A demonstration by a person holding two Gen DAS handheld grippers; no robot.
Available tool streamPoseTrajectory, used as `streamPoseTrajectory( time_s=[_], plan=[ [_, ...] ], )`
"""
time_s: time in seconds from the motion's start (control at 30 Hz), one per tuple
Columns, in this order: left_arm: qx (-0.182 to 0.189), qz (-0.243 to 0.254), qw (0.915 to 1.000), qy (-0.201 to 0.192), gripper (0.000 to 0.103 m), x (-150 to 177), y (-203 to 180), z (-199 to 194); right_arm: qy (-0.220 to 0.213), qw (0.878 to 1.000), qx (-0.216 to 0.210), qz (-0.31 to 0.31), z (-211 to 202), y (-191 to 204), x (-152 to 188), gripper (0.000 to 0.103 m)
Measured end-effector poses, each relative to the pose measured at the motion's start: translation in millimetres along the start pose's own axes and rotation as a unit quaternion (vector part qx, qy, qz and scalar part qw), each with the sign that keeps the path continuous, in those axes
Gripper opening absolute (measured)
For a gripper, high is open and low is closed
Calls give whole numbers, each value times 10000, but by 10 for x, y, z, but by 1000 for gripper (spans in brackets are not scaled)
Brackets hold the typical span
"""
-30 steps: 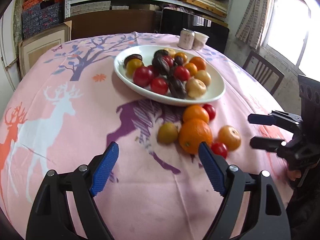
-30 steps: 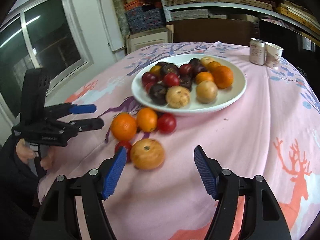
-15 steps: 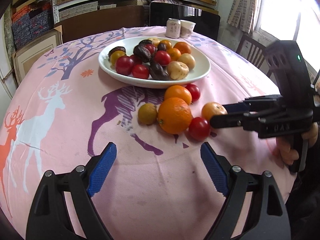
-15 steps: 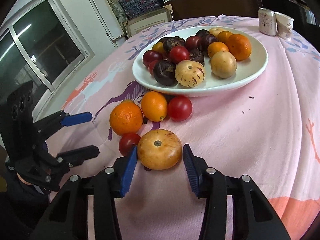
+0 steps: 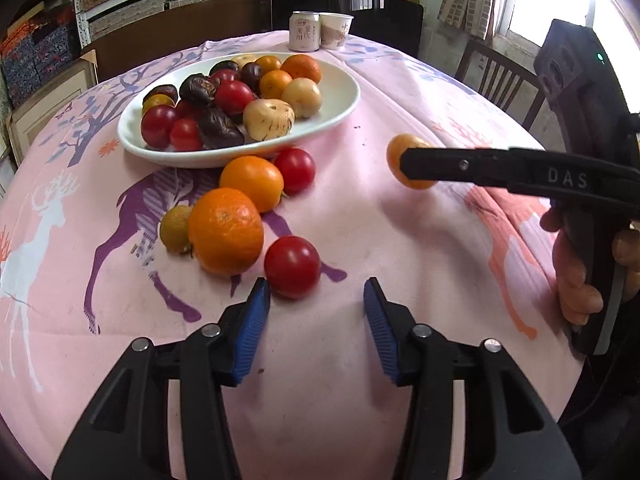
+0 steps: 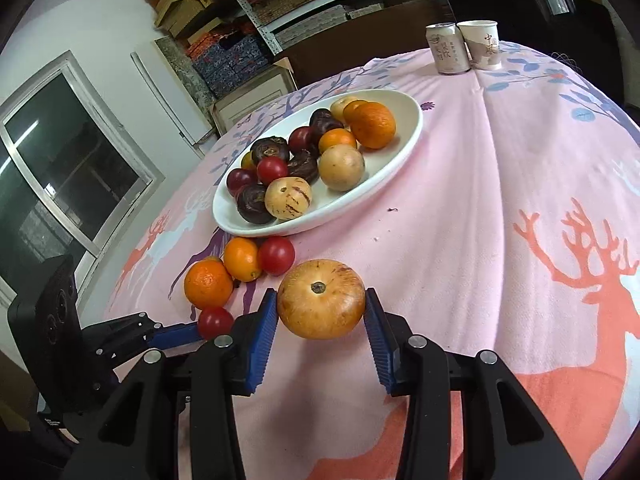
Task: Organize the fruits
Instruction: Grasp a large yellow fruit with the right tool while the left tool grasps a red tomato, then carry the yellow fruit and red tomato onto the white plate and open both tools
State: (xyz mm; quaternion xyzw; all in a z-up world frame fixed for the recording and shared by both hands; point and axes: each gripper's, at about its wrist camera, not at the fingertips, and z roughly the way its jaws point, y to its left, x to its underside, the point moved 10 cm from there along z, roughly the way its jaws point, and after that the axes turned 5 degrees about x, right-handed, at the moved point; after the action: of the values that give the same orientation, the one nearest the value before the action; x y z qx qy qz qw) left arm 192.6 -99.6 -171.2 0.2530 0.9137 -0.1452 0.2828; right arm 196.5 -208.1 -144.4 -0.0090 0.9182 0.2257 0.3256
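Right wrist view: the right gripper, open around the tan-orange fruit a second ago, now clamps it clear of the loose pile. The left gripper has come up to a red tomato — jaws closing, tomato just ahead, untouched. Bare pink tablecloth lies right of the white plate.

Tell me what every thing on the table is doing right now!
Right gripper: shut on the yellow-orange fruit.
Left gripper: fingers closing, nothing gripped; red tomato just ahead.
White plate: on the tablecloth, piled with fruit.
Big orange: loose on the cloth.
Can: upright.
Paper cup: upright beside the can.
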Motion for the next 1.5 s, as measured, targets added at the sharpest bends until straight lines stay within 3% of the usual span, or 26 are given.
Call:
streamPoseTrajectory(
  time_s=[0.3, 0.43, 0.57, 1.23, 1.5],
  plan=[
    [-90, -160, 9998, 45, 48, -139, 32, 128, -5, 9999, -134, -68, -51, 9, 17, 44],
    [3, -177, 9998, 6, 27, -155, 22, 127, -1, 9998, -169, -68, -49, 7, 19, 44],
    [-63, 27, 10000, -12, 27, -157, -47, 118, 1, 9998, -166, -66, -52, 9, 23, 44],
    [1, -104, 9998, -191, 27, -171, -1, 50, -2, 9998, -181, -67, -53, 13, 22, 44],
    [268, -206, 9959, -839, 27, -255, -2, -244, -296, 9989, -295, -213, -177, 99, -17, 44]
  ],
)
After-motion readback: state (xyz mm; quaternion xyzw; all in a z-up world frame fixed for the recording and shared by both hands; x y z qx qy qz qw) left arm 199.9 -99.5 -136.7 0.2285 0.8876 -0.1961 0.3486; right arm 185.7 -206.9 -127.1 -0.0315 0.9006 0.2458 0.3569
